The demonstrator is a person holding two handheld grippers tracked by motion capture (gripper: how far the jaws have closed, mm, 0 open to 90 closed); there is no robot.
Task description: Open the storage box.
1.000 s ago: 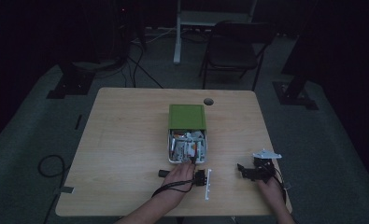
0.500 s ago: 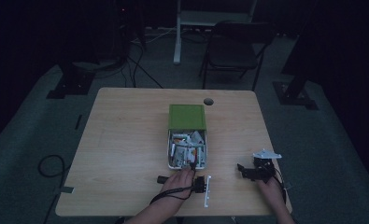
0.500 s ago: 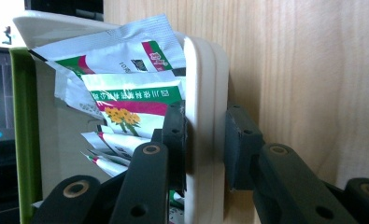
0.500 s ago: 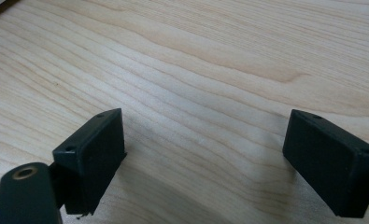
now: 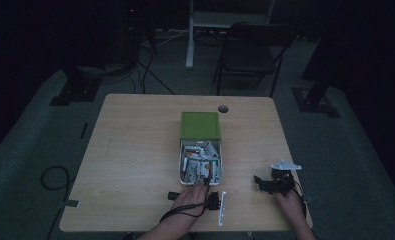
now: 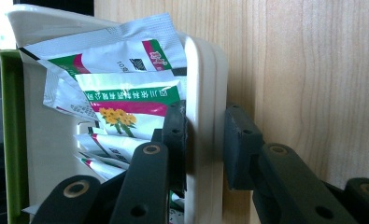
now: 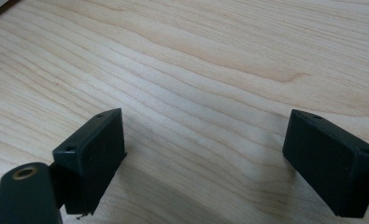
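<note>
White plastic box [image 5: 201, 165] with its hinged green lid [image 5: 200, 125] open sits mid-tabletop [image 5: 135, 150], crammed with light, crinkly foil sachets [image 6: 126, 88], too many to count. The rigid rim looks the best hold; left hand-held gripper [image 6: 205, 144] straddles the 6 o'clock wall, jaws not visibly pressing. Right hand-held gripper [image 7: 201, 158], at 4 o'clock, is spread apart, empty.

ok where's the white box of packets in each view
High view: box at table centre, near edge by the left gripper.
Left gripper view: box wall upright at centre, between the two fingers, packets to its left.
Right gripper view: no box here, just wood and open fingers.
Shared landmark: the wooden table.
</note>
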